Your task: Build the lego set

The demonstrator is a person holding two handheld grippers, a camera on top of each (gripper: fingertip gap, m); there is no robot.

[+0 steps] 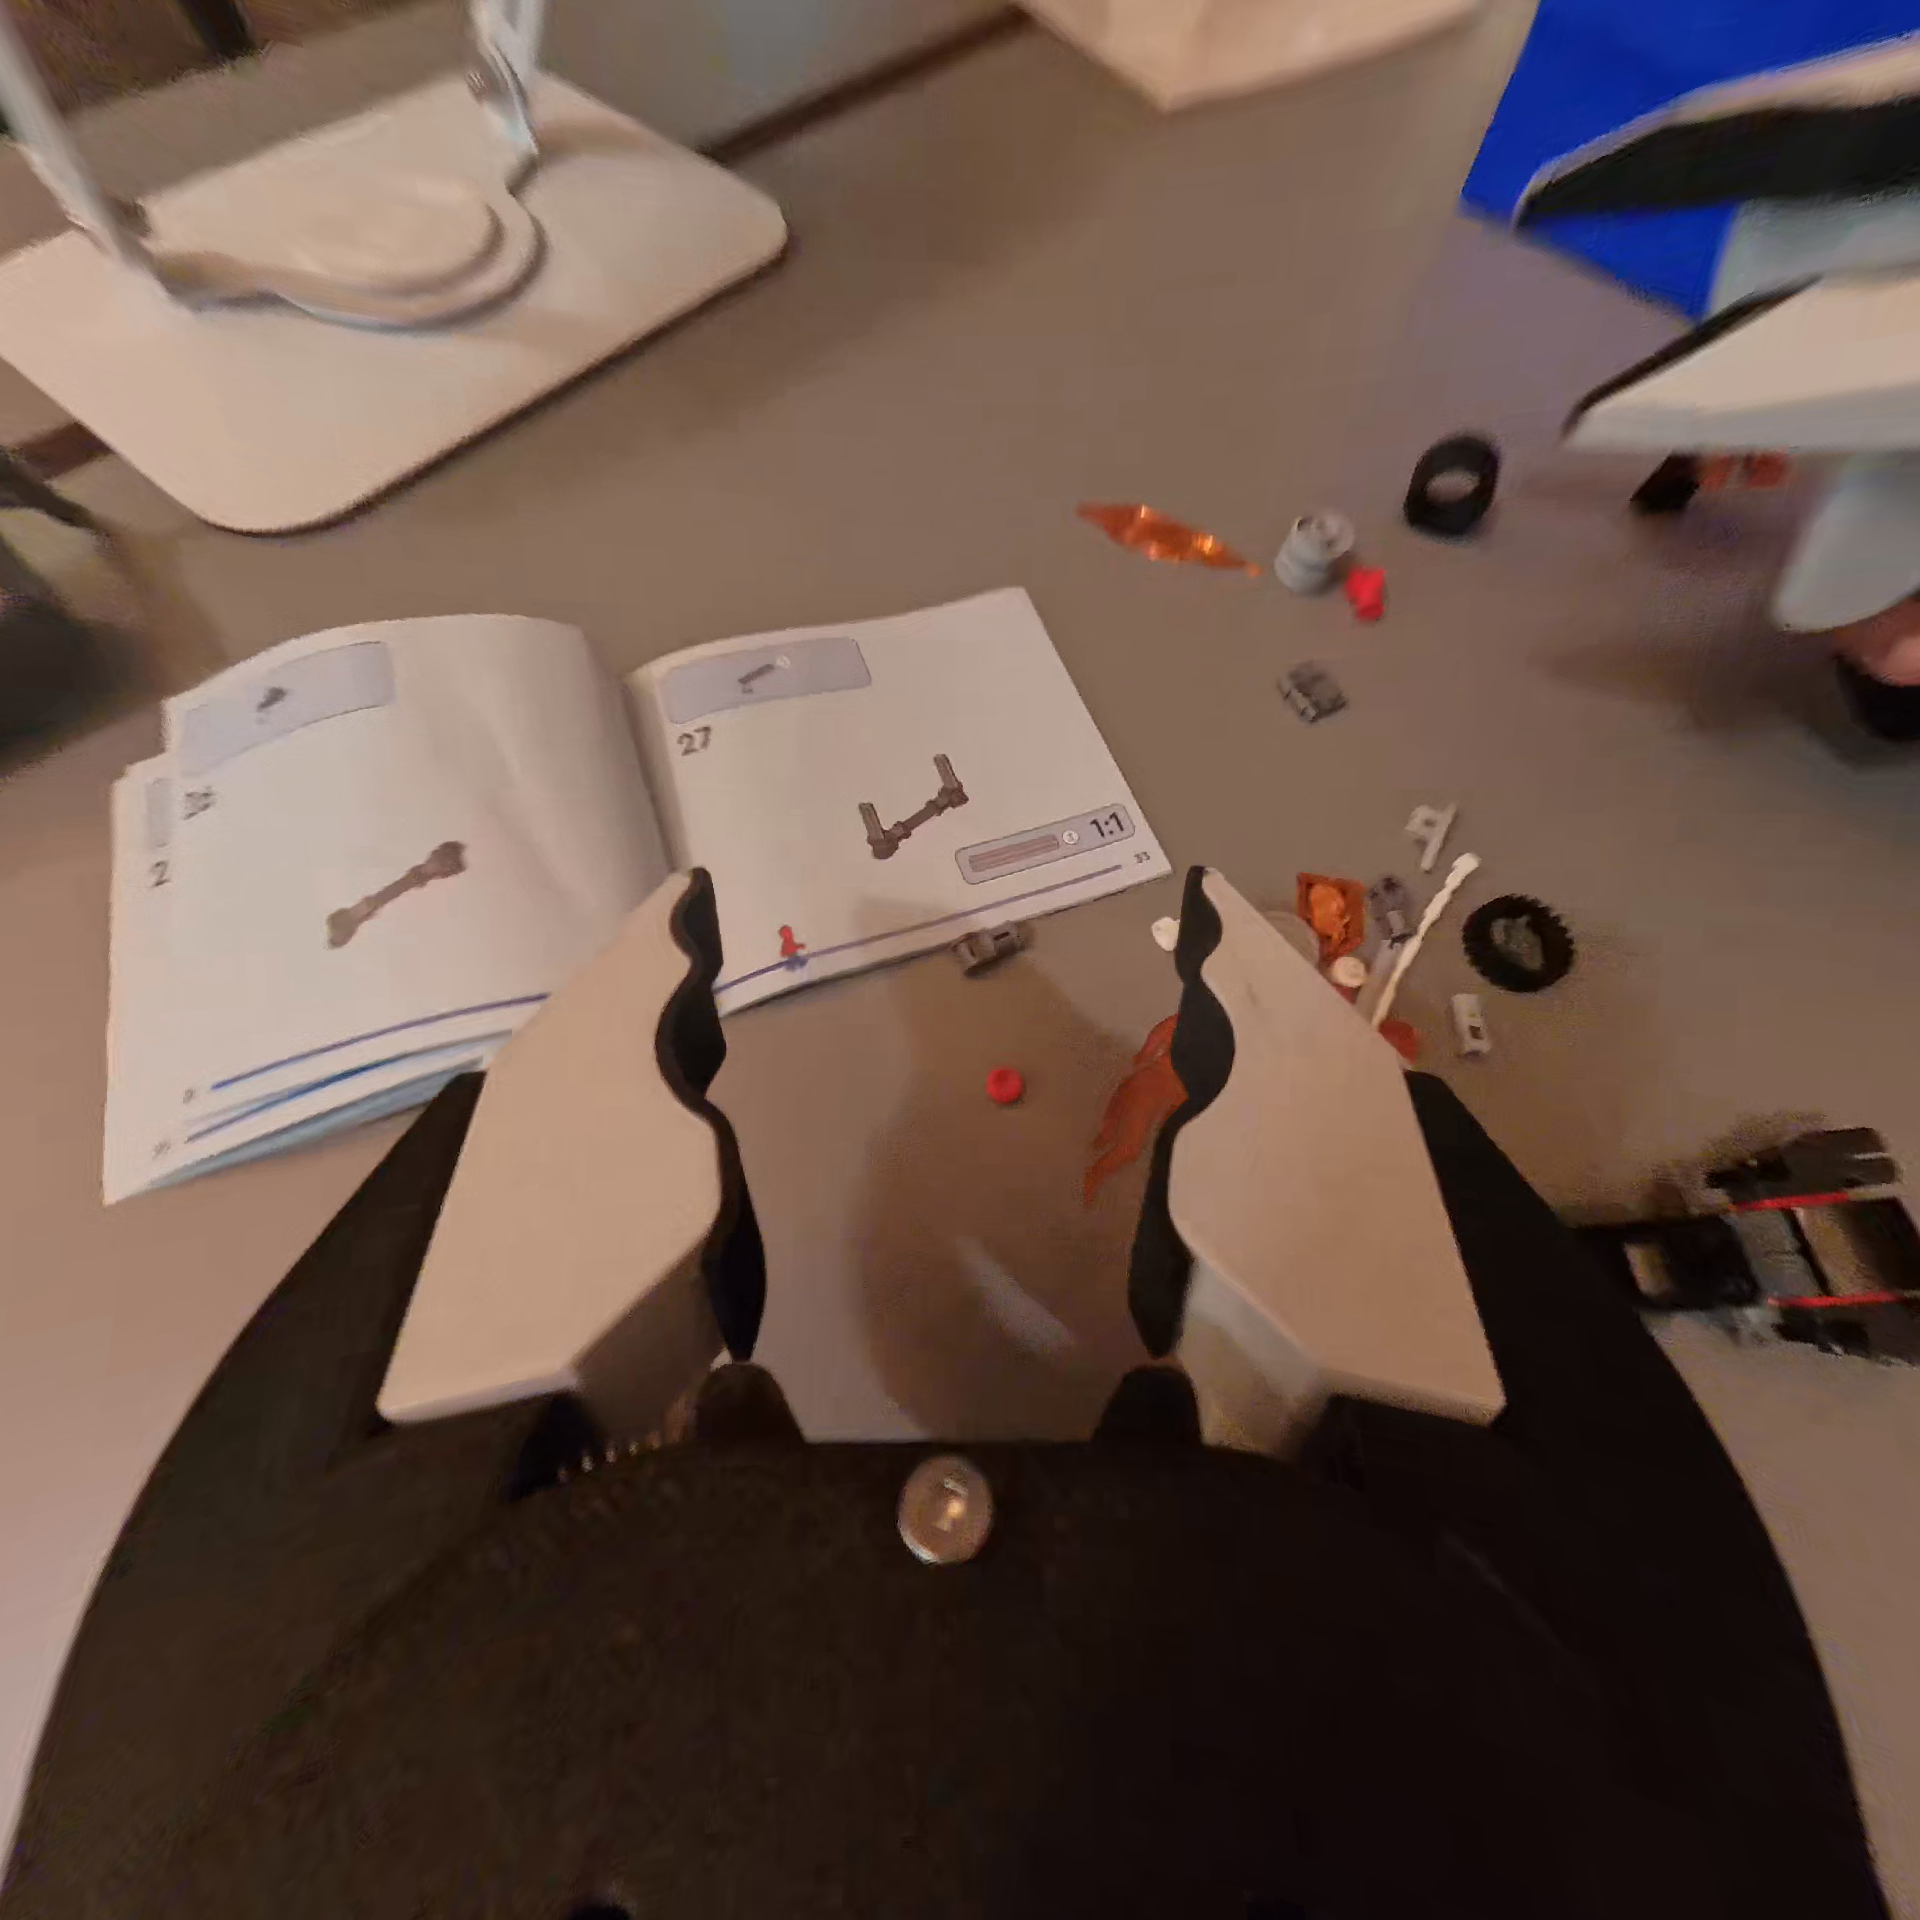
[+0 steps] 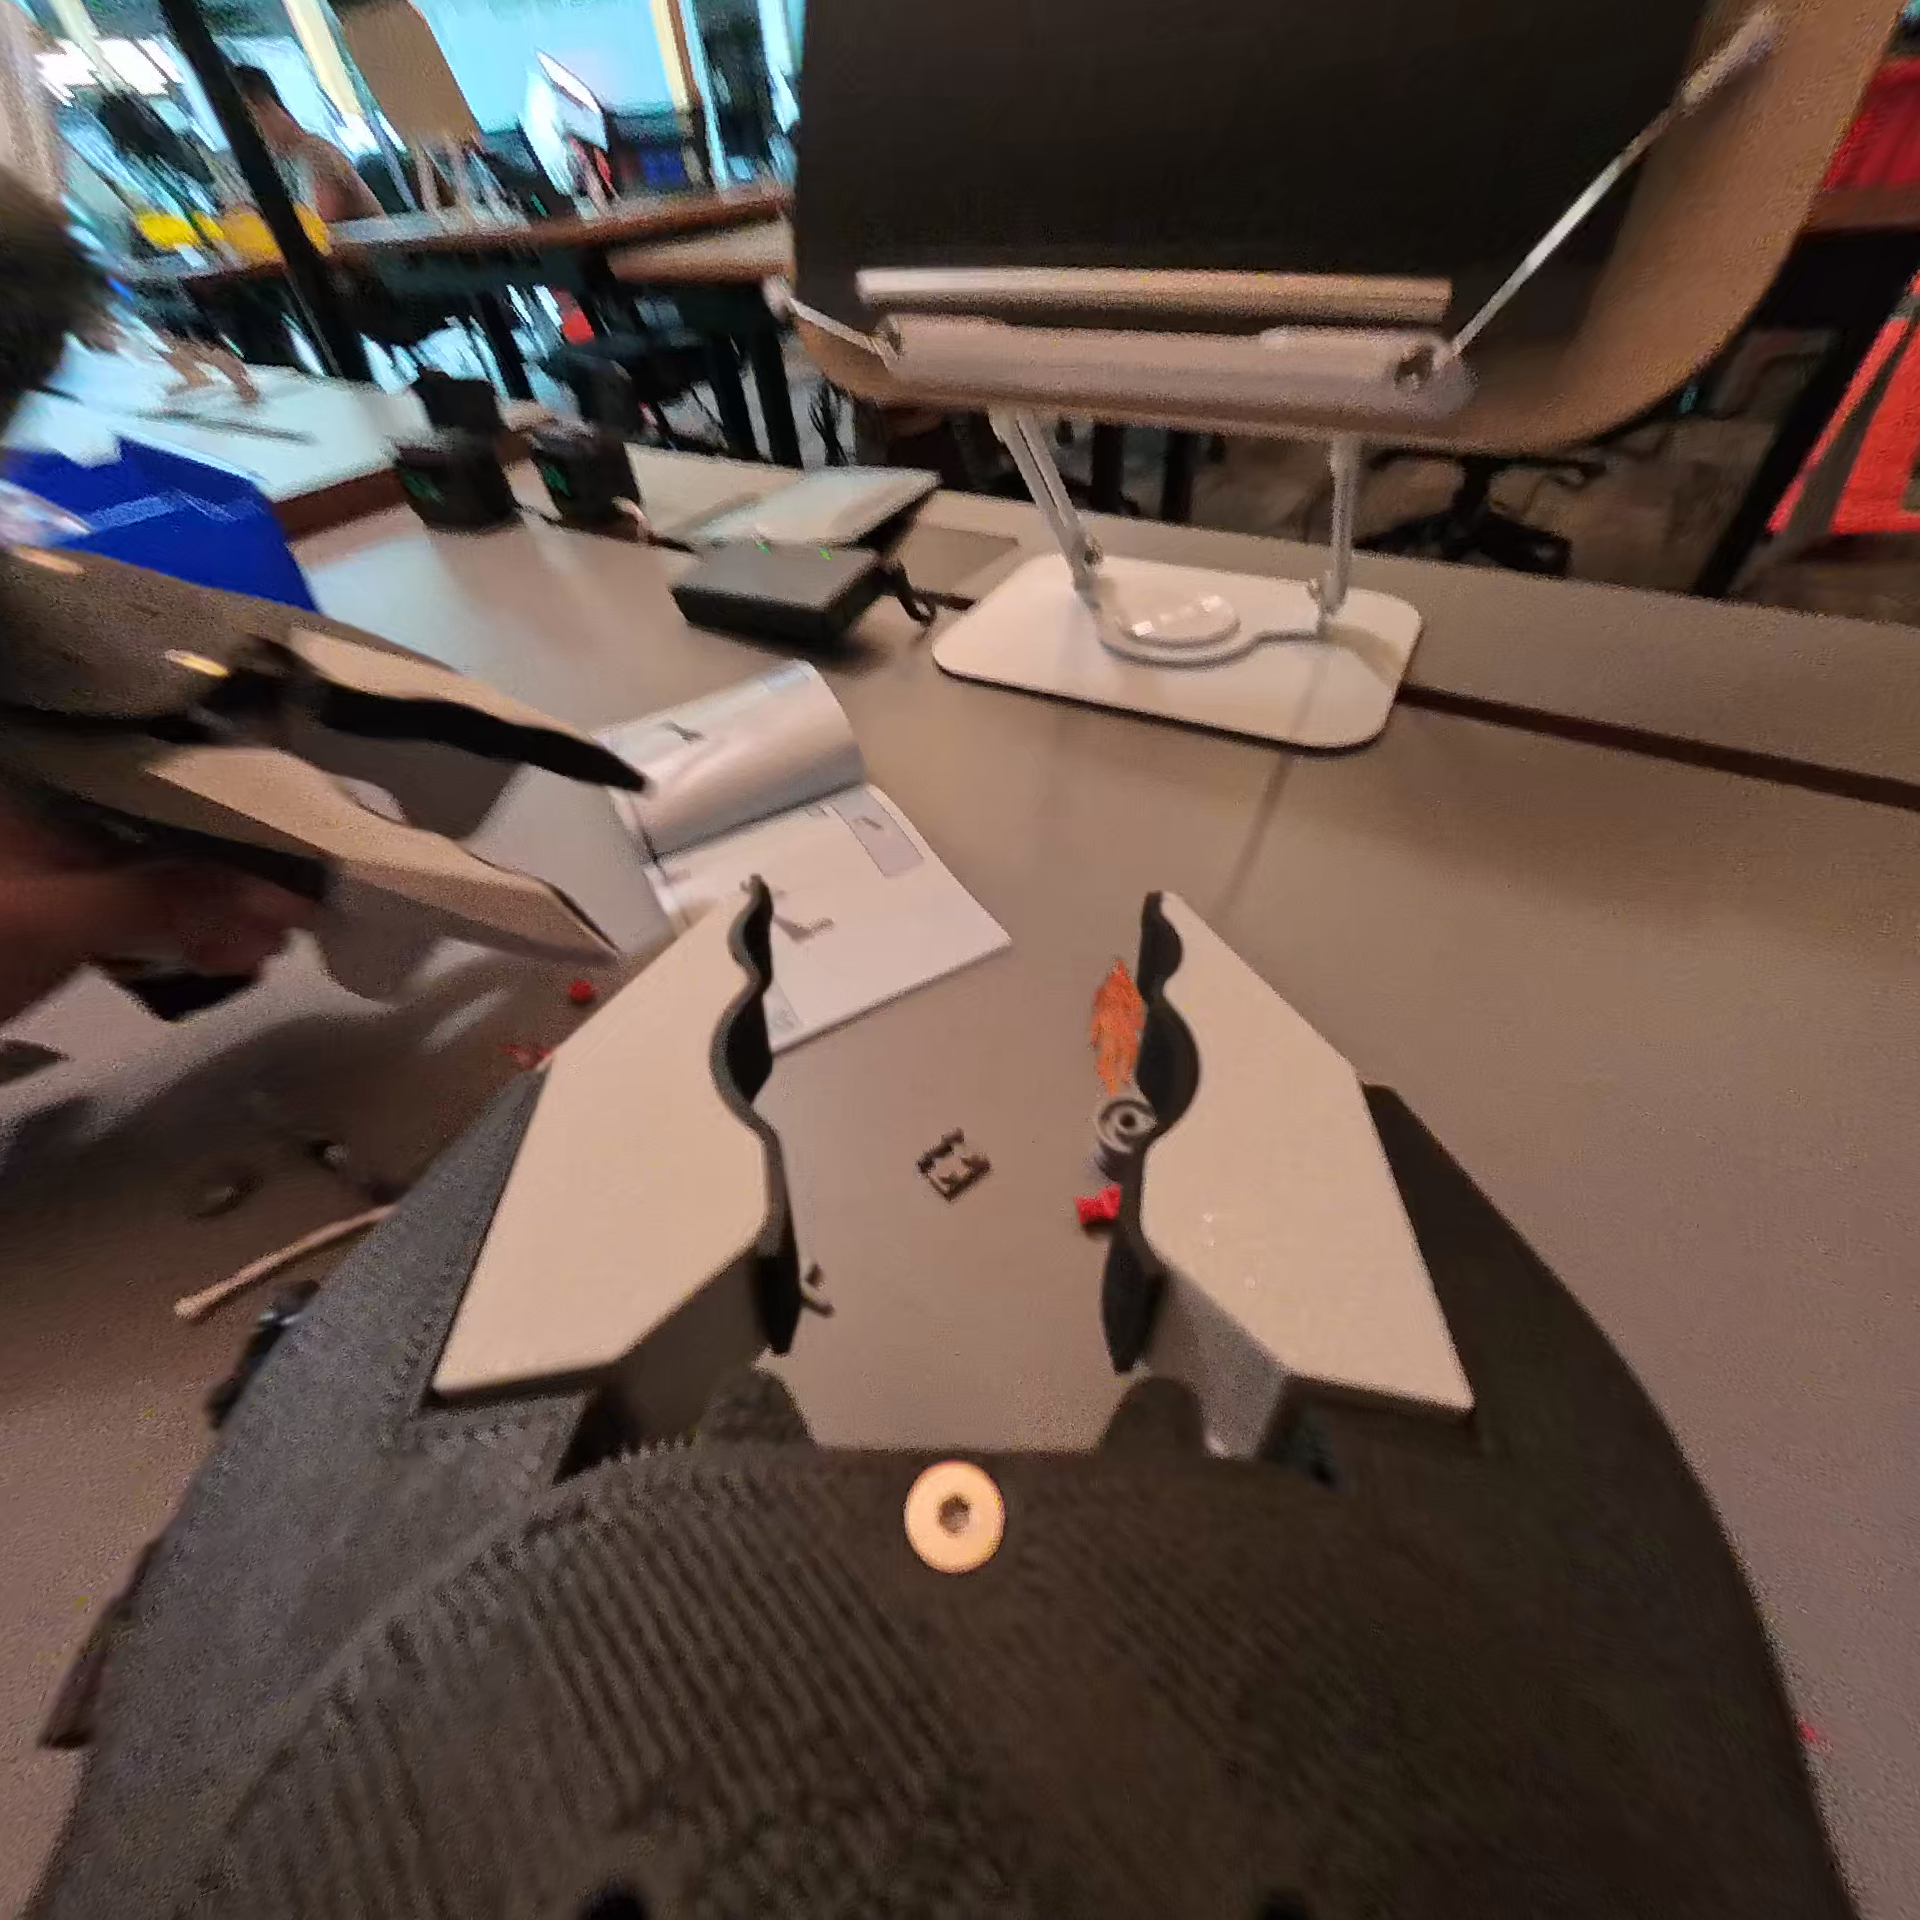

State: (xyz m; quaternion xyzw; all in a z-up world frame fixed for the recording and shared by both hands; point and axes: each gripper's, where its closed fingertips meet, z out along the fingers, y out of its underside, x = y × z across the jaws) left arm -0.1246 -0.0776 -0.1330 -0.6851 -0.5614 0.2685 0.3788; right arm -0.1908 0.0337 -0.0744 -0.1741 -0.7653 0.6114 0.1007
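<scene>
1. The right gripper [image 2: 951, 935] hangs above the grey table [image 2: 1507, 987], jaws wide apart and empty.
2. Between them lies a small dark piece [image 2: 953, 1164].
3. By the right finger sit an orange flame [image 2: 1114, 1013], a grey wheel [image 2: 1120, 1127] and a red piece [image 2: 1096, 1207].
4. The booklet [image 2: 831, 914] lies open ahead.
5. The left gripper [image 2: 629, 862] reaches in from the left, blurred.

The left wrist view is looking steeply down, close over the grey table [image 1: 935, 416]. The right wrist view is facing lower and farther across. Both are sharing the open booklet [image 1: 582, 831] and white stand base [image 2: 1195, 665].
</scene>
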